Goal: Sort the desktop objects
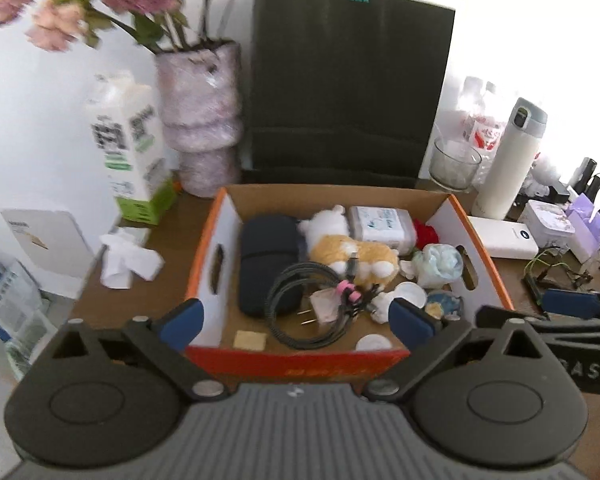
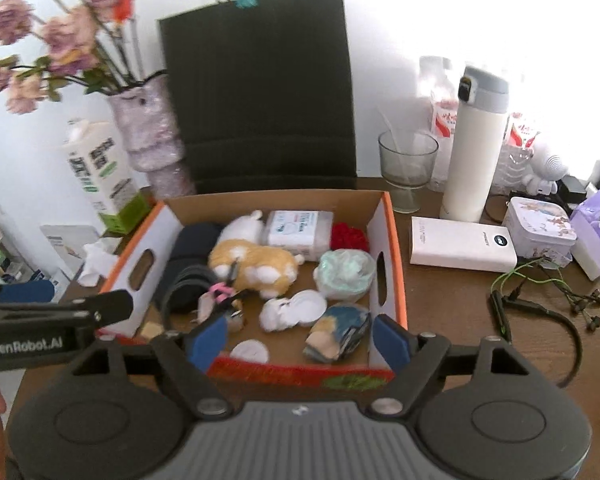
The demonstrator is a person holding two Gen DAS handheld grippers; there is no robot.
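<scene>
An orange-rimmed cardboard box (image 1: 456,208) (image 2: 392,216) sits mid-table, full of items: a dark pouch (image 1: 268,256), a coiled black cable with plug (image 1: 304,304), a corgi plush (image 1: 352,254) (image 2: 256,262), a tissue pack (image 1: 382,226) (image 2: 298,232), a wrapped pale bundle (image 1: 440,264) (image 2: 344,274), a crumpled blue-tan item (image 2: 338,332). My left gripper (image 1: 296,320) is open and empty above the box's near edge. My right gripper (image 2: 300,340) is open and empty over the box's near right part. Each gripper shows at the other view's edge.
Behind the box stand a black paper bag (image 1: 348,84), a flower vase (image 1: 200,120), a milk carton (image 1: 128,148). To the right are a glass (image 2: 406,164), a white thermos (image 2: 474,140), a white power bank (image 2: 460,246), a tin (image 2: 540,228), green earphones (image 2: 540,292). Crumpled tissue (image 1: 128,260) lies left.
</scene>
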